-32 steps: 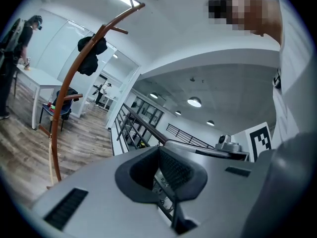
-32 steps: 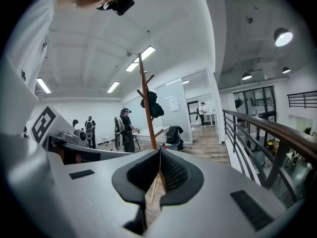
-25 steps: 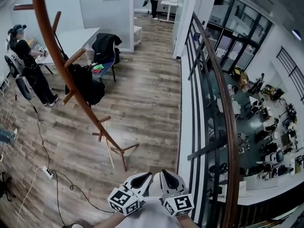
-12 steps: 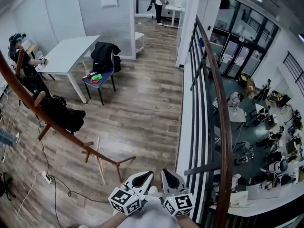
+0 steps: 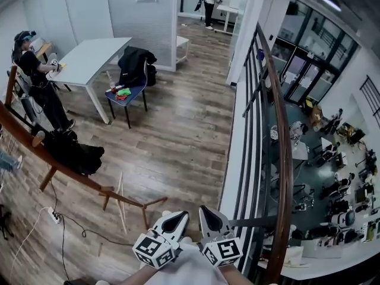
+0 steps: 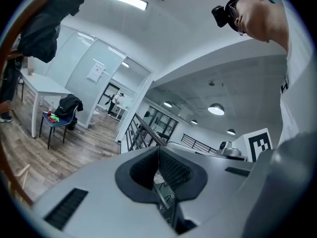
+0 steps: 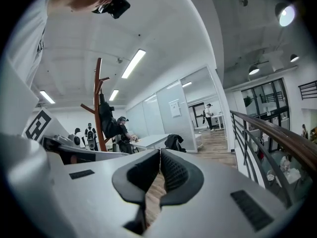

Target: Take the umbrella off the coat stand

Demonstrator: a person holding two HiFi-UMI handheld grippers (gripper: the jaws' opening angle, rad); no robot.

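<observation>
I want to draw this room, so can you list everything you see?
Coat stand: one, brown, left, on the wood floor.
Dark bundle: one, black, hanging on the coat stand; bag or umbrella, unclear.
Table: one, white, far left.
Chair: one, dark, beside the table.
Jacket: one, black, on the chair.
People: two; one in black at the table, one far back.
Railing: one, brown-topped, right.
Power strip: one, white, floor, lower left.
Left gripper: white, shut, empty.
Right gripper: white, shut, empty.

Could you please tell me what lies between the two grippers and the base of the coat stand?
Only bare wooden floor separates the left gripper and right gripper from the coat stand, as the head view shows.
</observation>
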